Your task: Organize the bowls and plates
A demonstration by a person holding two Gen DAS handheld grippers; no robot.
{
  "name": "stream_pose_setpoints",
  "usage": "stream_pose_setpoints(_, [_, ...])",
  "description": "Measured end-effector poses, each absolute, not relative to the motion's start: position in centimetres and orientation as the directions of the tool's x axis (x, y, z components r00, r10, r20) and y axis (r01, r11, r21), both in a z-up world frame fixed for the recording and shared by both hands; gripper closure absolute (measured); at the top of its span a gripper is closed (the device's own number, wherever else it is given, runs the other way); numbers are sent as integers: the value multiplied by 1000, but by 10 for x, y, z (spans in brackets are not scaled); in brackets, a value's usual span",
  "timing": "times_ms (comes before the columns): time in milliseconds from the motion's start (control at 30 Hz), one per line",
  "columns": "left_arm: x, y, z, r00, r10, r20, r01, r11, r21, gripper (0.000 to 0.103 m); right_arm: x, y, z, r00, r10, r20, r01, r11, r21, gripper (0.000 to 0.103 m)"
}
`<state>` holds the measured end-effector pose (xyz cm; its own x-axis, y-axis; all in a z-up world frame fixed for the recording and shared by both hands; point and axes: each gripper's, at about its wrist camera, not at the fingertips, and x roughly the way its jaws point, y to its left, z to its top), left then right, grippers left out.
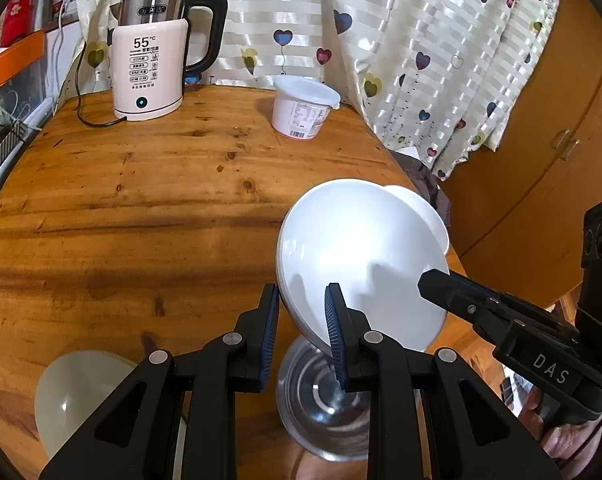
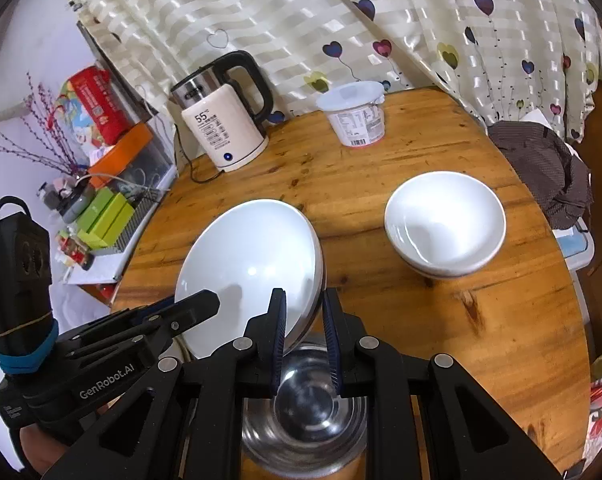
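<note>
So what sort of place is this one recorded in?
Most likely a lived-in home dining corner: a round wooden table with an electric kettle, white bowls, and a heart-print curtain right behind it.

Kettle, lidded tub, prob. yoghurt; curtain.

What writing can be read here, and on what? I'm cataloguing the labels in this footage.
"55°C": kettle front, large print.
Kettle's smaller lines below and its badge: too small to read.
"DAS": body of the right gripper, seen from the left wrist.
"GenRobot.AI": body of the left gripper, seen from the right wrist.
White lidded tub: printed label and barcode, unreadable.
Red package beside the table: print blurred.
</note>
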<state>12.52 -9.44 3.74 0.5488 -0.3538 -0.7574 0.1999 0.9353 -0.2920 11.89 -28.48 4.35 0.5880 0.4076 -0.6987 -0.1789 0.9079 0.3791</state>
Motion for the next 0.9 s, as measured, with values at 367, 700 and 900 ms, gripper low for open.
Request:
stream_pose_setpoints(367, [97, -97, 36, 535, -364, -762, 211, 931, -297, 78, 87, -289, 41, 580, 403, -708, -172, 910, 377, 85])
stream_pose_setpoints(700, [83, -102, 18, 489, -364, -793, 211, 931, -297, 78, 73, -292, 23, 541, 402, -739, -143, 910, 390, 85])
stream_pose_setpoints(900, [81, -105, 9, 462, -362, -809, 211, 931, -297, 78, 71, -294, 13, 519, 398, -757, -130, 912, 390, 85])
